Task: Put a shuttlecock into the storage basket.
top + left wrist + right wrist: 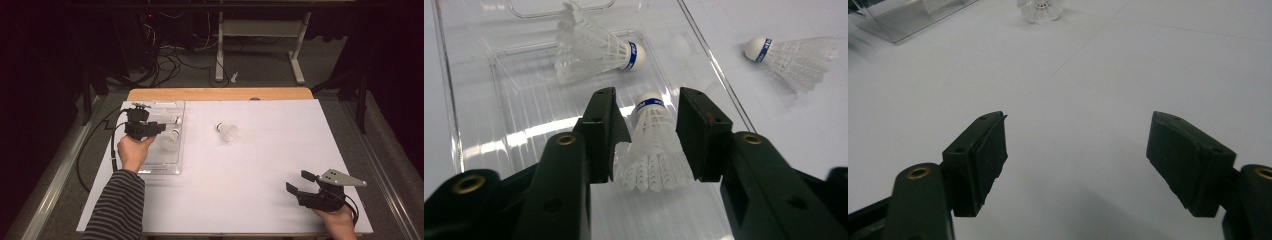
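The step in hand looks like setting a shuttlecock (651, 150) down in the clear plastic tray (484, 100) and letting go of it. To do that well, the left gripper (646, 135) should spread its fingers enough that neither pad drags on the feathers, then lift straight away from the tray floor so the light shuttlecock is not nudged, rolled or carried back out. It should also keep off the second shuttlecock (594, 52), which lies on its side farther along the tray, beyond the fingertips.

The left fingers (601, 130) stand partly spread, one on each side of the feather skirt. The shuttlecock sits between them, cork end pointing away, past the fingertips; the skirt's wide end lies back between the pads. The left pad is right against the feathers, perhaps just brushing them, while the right pad shows a thin gap, so I judge it released rather than pinched.

A third shuttlecock (228, 131) lies on the white table, outside the tray and off to the right of the left fingers. The right gripper (1078, 155) hovers low over bare table with its fingers wide apart and nothing between them; that shuttlecock lies well ahead of its fingertips.
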### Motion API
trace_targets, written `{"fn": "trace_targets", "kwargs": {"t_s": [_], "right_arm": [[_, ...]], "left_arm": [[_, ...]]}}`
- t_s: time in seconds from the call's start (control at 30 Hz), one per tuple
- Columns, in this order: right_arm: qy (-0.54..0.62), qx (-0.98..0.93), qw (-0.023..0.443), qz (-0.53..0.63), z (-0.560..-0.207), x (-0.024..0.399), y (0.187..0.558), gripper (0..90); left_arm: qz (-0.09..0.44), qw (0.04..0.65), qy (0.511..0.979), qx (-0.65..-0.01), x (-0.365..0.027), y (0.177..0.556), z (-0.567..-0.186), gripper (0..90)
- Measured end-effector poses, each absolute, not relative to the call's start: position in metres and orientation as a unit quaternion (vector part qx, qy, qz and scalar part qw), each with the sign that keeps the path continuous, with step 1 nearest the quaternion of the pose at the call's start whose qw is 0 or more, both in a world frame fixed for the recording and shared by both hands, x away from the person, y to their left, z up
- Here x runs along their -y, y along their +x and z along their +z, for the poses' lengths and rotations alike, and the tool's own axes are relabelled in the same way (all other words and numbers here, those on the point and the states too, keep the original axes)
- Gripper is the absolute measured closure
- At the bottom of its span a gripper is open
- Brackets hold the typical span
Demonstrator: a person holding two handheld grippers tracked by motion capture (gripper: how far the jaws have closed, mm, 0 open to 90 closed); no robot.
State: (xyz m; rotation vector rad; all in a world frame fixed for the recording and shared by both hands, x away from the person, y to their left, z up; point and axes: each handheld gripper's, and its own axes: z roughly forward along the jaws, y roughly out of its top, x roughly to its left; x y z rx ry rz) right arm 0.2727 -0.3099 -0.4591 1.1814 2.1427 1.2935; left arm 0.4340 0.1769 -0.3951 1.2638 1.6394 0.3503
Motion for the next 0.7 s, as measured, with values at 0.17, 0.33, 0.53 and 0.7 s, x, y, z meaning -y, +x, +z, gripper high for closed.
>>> {"fn": "trace_targets", "kwargs": {"t_s": [0.17,0.33,0.53,0.7], "right_arm": [[0.420,-0.761,0.186,0.459,-0.459,0.310,0.273,24.6],[0.420,-0.760,0.186,0.459,-0.459,0.310,0.273,24.6],[0.420,-0.760,0.185,0.459,-0.459,0.310,0.273,24.6],[0.420,-0.760,0.185,0.459,-0.459,0.310,0.273,24.6]], "left_arm": [[0.148,0.497,0.527,-0.673,-0.173,0.430,-0.394,53.7],[0.148,0.495,0.531,-0.672,-0.171,0.426,-0.395,50.1],[0.150,0.493,0.537,-0.668,-0.169,0.422,-0.397,46.7],[0.150,0.491,0.540,-0.667,-0.169,0.417,-0.398,44.4]]}}
